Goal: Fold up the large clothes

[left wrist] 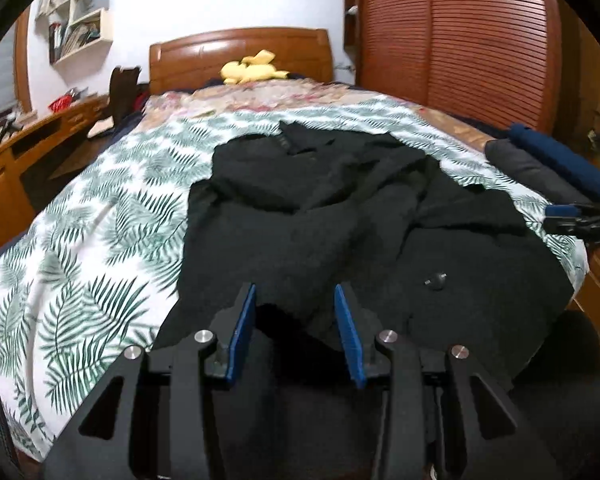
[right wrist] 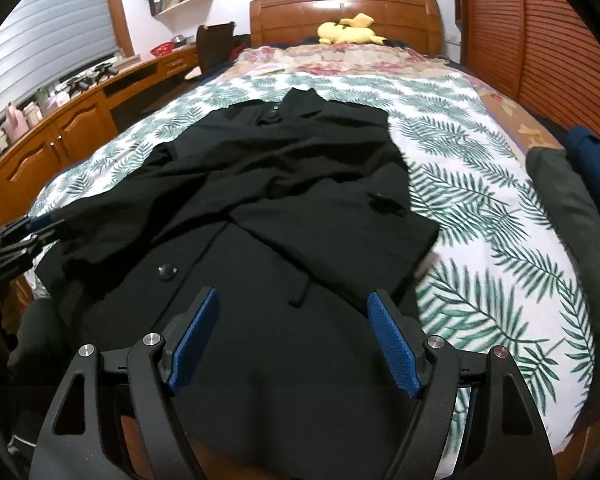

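A big black coat (right wrist: 260,184) lies spread out on the bed, on top of a white bedspread (right wrist: 480,208) with green leaf prints. Its collar points toward the wooden headboard (right wrist: 344,12), and its bottom part hangs near the foot of the bed, close to both cameras. The sleeves are folded in across the front, so the cloth is bumpy and wrinkled there. A round black button (right wrist: 167,271) shows on the lower front. The left gripper (left wrist: 296,300) is at the bottom edge of the coat, and a fold of the black cloth sits between its two blue pads (left wrist: 242,332). The pads stand partly apart, and it is hard to tell if they are pinching the fold or just sitting around it. The right gripper (right wrist: 294,308) hangs over the lower part of the coat with its blue pads wide apart, and nothing is caught between them. At the right side of the bed lie a dark grey cloth (right wrist: 560,200) and a dark blue cloth (right wrist: 596,152). A yellow soft toy (right wrist: 350,30) rests by the headboard. A brown wardrobe (left wrist: 460,40) stands to the right of the bed, and a long wooden desk (right wrist: 80,120) runs along the left wall under a window.
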A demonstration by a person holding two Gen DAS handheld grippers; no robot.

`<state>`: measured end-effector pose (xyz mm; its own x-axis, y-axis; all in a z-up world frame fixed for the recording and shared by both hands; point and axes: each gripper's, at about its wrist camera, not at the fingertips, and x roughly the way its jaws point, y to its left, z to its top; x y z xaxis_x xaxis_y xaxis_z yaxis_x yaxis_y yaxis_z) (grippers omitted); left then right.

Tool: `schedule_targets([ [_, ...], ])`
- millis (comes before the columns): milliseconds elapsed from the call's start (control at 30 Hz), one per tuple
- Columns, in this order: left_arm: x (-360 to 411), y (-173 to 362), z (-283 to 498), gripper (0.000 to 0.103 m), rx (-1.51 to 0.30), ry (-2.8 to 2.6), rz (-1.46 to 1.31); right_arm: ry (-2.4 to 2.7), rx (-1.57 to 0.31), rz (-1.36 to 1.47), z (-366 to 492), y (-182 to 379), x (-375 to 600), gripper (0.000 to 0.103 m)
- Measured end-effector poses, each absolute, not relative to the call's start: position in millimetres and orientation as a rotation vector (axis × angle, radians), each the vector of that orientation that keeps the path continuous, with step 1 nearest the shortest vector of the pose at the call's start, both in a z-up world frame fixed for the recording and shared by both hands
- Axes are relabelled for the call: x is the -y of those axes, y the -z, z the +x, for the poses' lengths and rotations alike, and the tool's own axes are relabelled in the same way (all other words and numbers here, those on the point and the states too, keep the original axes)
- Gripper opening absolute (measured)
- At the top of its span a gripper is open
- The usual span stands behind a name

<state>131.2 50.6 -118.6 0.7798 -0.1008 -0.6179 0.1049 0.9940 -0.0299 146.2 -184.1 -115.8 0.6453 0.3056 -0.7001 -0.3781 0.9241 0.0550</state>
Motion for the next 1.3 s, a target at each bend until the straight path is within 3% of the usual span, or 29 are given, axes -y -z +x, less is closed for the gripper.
schedule_targets([
  [467,-75,134,157,0.038,-0.716,0.110,-0.038,-0.312,-0.757,-0.084,165,121,212,0.078],
  [533,-76,133,157,0.028,-0.691,0.093,-0.017,-0.317,-0.764,-0.072,171,127,210,0.078],
  [600,-78,129,156,0.010,-0.670,0.101,0.000,-0.322,-0.774,-0.070,175,133,205,0.078],
  [667,-83,126,156,0.004,-0.656,0.106,-0.002,-0.327,-0.783,-0.073,178,139,200,0.078],
  [967,-108,111,158,0.005,-0.610,0.015,-0.008,-0.337,-0.780,-0.087,184,146,189,0.078],
  [1167,-118,109,146,0.022,-0.636,0.033,-0.038,-0.326,-0.770,-0.083,177,142,198,0.078],
  [1300,-126,112,127,0.025,-0.653,0.027,-0.045,-0.312,-0.774,-0.086,169,143,205,0.078],
])
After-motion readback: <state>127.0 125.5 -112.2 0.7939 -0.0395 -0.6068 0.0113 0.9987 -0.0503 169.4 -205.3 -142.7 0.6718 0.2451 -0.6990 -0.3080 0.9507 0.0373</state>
